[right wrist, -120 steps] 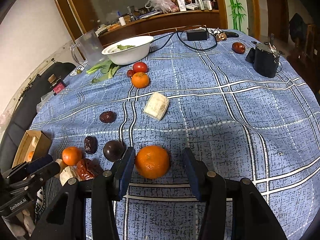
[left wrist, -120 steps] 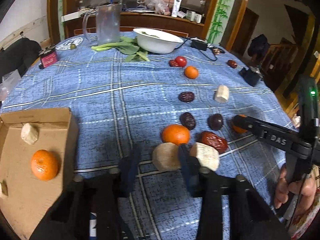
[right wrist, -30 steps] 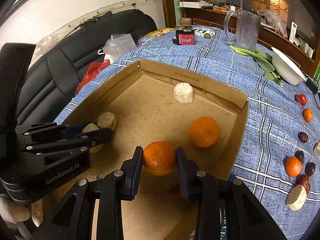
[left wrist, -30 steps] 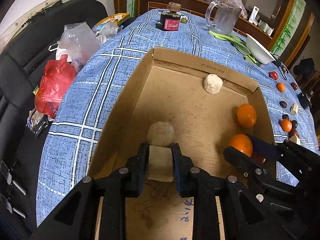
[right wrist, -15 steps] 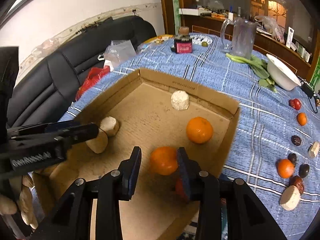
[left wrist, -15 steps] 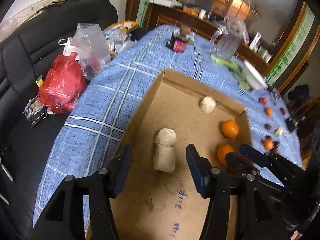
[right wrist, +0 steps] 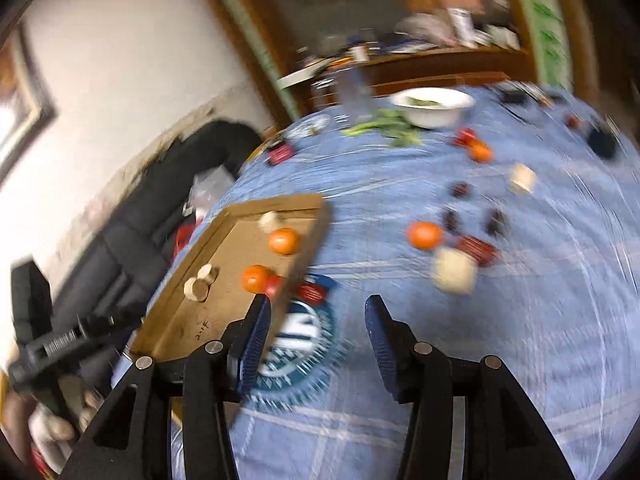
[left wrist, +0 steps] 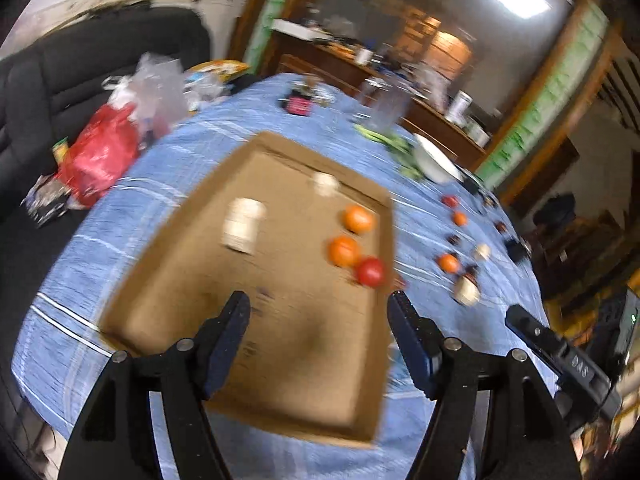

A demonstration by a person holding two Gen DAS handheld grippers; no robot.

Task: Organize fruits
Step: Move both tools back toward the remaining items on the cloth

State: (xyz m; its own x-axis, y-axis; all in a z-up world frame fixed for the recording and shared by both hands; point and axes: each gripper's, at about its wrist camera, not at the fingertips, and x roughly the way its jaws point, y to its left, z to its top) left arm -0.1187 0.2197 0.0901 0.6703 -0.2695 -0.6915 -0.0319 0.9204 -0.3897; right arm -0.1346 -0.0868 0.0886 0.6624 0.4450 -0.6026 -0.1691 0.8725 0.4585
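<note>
Fruit sits in the cardboard box [left wrist: 168, 280] on the blue tablecloth [right wrist: 520, 320]: two oranges [left wrist: 343, 251] and a red tomato [left wrist: 371, 272] near its right wall. My left gripper [left wrist: 318, 322] hangs wide open and empty above the box; my right gripper [right wrist: 318, 332] is likewise spread, holding nothing, over the cloth's round emblem [right wrist: 298, 348].

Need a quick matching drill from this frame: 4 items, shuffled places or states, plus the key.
Items:
1. left gripper
2. red tomato
3. white bowl
4. pale chunk

Places or states:
A. on the cloth, outside the box
B. far side of the table, by the greens
C. open, empty
D. in the box, beside an orange

Pairs: 1-C, 2-D, 3-B, 4-A
</note>
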